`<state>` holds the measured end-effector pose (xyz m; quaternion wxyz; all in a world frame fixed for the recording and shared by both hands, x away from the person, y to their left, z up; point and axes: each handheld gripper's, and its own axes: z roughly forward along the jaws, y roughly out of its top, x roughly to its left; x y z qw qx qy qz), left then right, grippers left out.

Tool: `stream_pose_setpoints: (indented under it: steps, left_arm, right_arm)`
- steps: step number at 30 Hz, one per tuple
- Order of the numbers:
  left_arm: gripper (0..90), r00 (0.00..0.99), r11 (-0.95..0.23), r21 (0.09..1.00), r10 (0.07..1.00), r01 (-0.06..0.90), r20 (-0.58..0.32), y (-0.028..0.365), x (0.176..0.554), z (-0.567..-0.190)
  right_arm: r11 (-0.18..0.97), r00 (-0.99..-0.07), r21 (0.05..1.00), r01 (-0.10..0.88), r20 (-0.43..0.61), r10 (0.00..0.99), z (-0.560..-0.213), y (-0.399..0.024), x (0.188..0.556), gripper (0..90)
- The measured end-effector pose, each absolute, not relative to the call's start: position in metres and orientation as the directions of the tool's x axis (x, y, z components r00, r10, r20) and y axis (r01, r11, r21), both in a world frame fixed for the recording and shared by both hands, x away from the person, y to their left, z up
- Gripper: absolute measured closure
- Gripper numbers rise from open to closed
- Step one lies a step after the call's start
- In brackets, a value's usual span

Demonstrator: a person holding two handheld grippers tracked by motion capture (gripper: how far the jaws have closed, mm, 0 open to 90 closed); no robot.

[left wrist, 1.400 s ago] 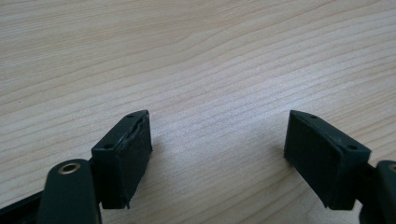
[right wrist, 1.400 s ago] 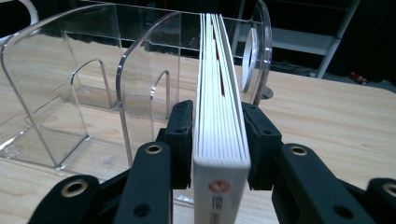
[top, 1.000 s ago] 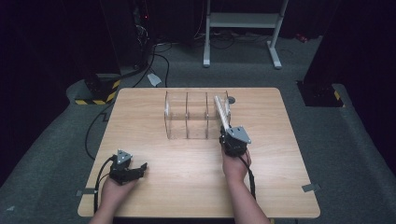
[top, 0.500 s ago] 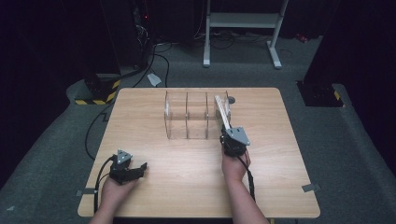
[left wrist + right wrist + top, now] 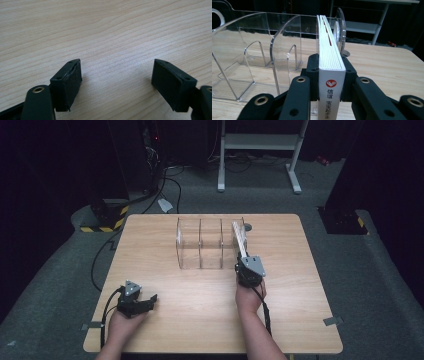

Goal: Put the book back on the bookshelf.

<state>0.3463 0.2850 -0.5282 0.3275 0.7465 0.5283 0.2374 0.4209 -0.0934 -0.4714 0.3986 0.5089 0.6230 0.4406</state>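
A clear acrylic file rack (image 5: pixel 200 243) with three slots stands at the middle of the wooden table (image 5: pixel 295 295). My right gripper (image 5: pixel 244 265) is shut on a white book (image 5: pixel 239 239) with a red logo on its spine (image 5: pixel 331 85). The book stands on edge and reaches into the rack's rightmost slot, between two clear dividers (image 5: pixel 284 45). My left gripper (image 5: pixel 148 301) rests low at the table's front left. In the left gripper view it (image 5: pixel 117 82) is open over bare wood, nothing between its jaws.
A small grey round thing (image 5: pixel 248 227) lies on the table just behind the rack's right end. The rack's left and middle slots hold nothing. Beyond the table are a white stand (image 5: pixel 260 142), cables and a yellow-black striped block (image 5: pixel 102 222) on the floor.
The right gripper has edged slightly forward with the book toward the rack. The left gripper has stayed where it was.
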Motion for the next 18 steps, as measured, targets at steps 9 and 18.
stream_pose_setpoints:
  steps: [9,18]
  left_arm:
    - [24.3,0.327,-0.225,0.742,0.945,0.632,0.008,0.285,0.347,-0.528]
    - [24.4,0.329,-0.227,0.739,0.944,0.634,0.008,0.285,0.347,-0.528]
  right_arm:
    - [0.062,-0.151,0.950,0.306,-0.015,0.988,-0.475,-0.093,0.415,71.8]
    - [0.037,-0.238,0.933,0.358,0.053,0.970,-0.473,-0.105,0.406,54.0]
